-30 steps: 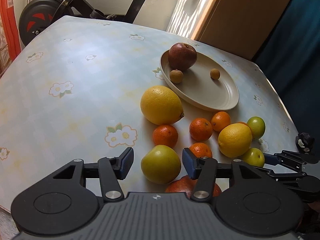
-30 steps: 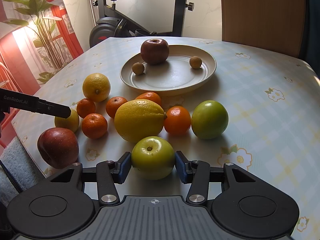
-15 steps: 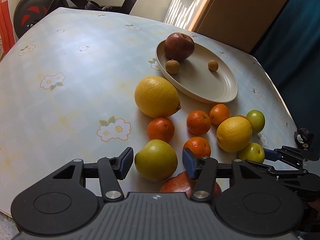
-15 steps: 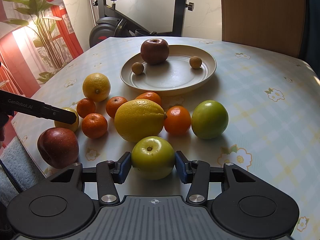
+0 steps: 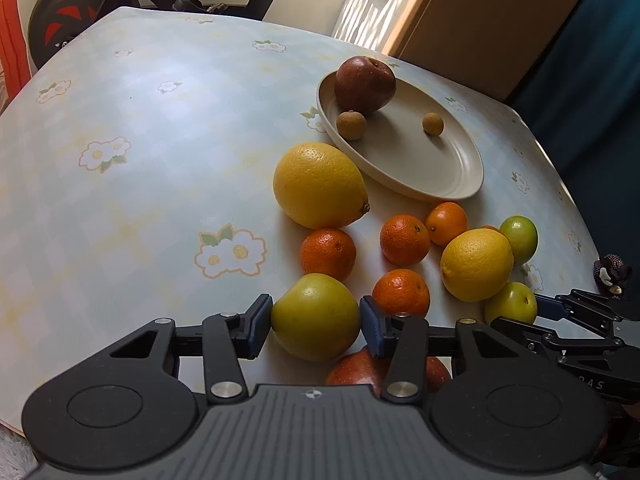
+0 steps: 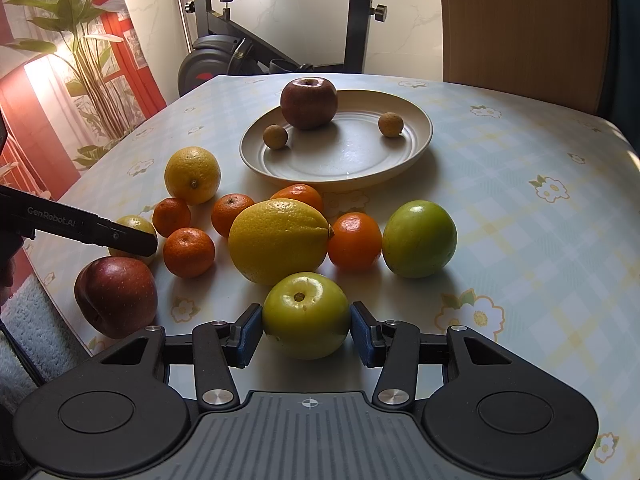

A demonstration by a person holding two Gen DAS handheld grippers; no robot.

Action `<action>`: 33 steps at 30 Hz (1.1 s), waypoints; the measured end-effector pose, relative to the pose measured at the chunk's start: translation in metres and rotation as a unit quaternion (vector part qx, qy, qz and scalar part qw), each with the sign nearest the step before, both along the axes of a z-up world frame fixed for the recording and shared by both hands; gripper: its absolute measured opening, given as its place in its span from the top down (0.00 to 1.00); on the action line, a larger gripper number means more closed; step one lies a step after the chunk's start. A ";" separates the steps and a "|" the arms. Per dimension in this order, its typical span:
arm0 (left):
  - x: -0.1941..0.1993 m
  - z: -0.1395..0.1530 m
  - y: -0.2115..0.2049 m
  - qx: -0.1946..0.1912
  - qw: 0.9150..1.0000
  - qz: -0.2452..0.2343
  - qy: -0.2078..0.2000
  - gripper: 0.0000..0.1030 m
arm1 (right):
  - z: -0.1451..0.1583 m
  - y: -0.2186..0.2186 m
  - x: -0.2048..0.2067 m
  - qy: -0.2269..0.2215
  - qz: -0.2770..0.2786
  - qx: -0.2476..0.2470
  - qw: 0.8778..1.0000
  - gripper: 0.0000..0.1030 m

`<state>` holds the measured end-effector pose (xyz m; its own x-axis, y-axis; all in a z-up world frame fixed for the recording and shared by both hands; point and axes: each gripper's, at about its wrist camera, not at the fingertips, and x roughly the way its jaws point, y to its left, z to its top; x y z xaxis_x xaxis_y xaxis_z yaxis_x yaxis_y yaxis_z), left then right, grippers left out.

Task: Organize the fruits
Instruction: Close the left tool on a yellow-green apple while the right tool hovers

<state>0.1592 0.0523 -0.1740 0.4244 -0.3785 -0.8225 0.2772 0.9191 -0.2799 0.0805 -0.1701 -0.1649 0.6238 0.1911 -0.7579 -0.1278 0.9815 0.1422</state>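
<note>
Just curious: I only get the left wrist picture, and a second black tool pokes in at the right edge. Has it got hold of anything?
Observer: Yes. The right tool has its pads against both sides of a green apple, with the stem dimple facing up.
Visitor: And the red thing at the bottom of my picture?
Observer: That is a whole red apple, close to the near edge of the table.
Visitor: Is there anything beyond the table that I miss?
Observer: A tall leafy plant stands on the left.
</note>
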 end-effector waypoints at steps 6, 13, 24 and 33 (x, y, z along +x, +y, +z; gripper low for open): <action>-0.001 0.000 0.001 -0.002 1.000 0.001 -0.001 0.51 | 0.000 0.000 0.000 0.001 0.000 0.001 1.000 0.56; -0.002 0.003 0.003 0.002 1.000 0.007 -0.008 0.51 | -0.002 0.000 0.001 0.005 -0.004 0.007 1.000 0.56; -0.005 0.007 0.005 0.004 1.000 0.012 -0.019 0.51 | -0.004 -0.001 0.002 0.006 -0.006 0.012 1.000 0.57; -0.007 0.010 0.006 0.004 1.000 0.013 -0.026 0.51 | -0.003 -0.003 0.000 0.002 -0.010 0.013 1.000 0.57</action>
